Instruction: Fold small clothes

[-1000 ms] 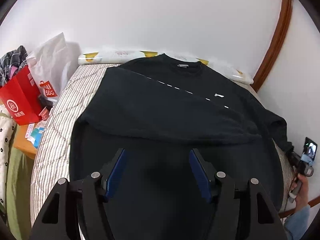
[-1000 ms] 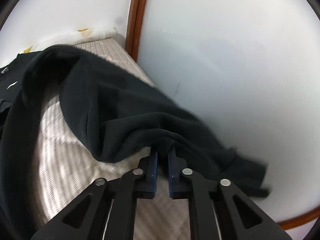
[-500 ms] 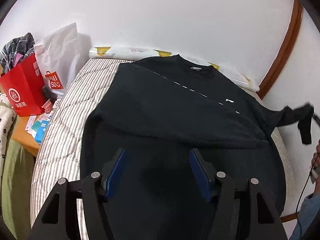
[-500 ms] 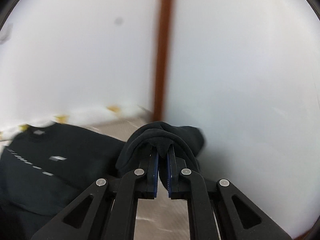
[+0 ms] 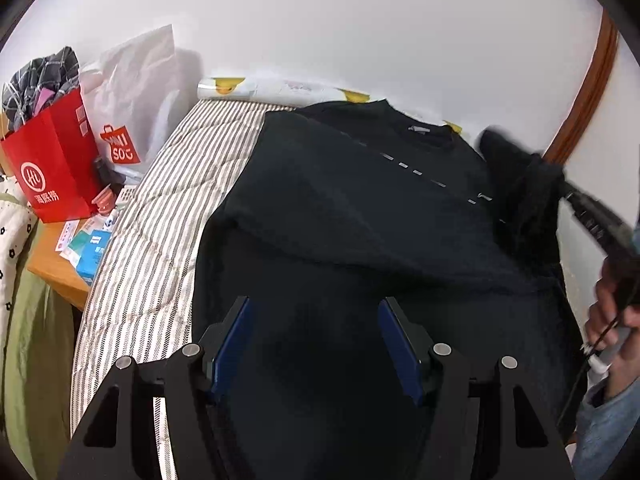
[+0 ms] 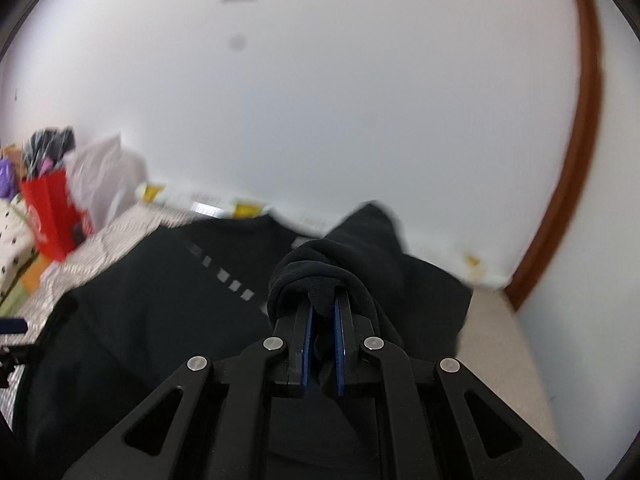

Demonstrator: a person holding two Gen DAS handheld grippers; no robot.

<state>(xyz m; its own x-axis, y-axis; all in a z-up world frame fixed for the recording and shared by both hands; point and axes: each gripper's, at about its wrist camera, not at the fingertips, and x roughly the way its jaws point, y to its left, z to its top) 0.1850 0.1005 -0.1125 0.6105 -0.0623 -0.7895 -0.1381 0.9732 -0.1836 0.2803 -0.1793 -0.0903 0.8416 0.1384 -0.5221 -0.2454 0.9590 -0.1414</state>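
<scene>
Black sweatshirt [image 5: 360, 216], soft and matte, lies flat on the striped quilted bed [image 5: 160, 216]. Your right hand-held gripper [image 6: 323, 312] is clamped on its bunched sleeve [image 6: 320, 268] above the bed; your left hand-held gripper [image 5: 314, 344] hangs apart, empty, over its hem.

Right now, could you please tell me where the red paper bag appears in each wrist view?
Left wrist view: the red paper bag stands at the left edge, beside the striped mattress.
Right wrist view: it sits small and blurred at the left edge.
Shared landmark: the black sweatshirt's dashed white line.
</scene>
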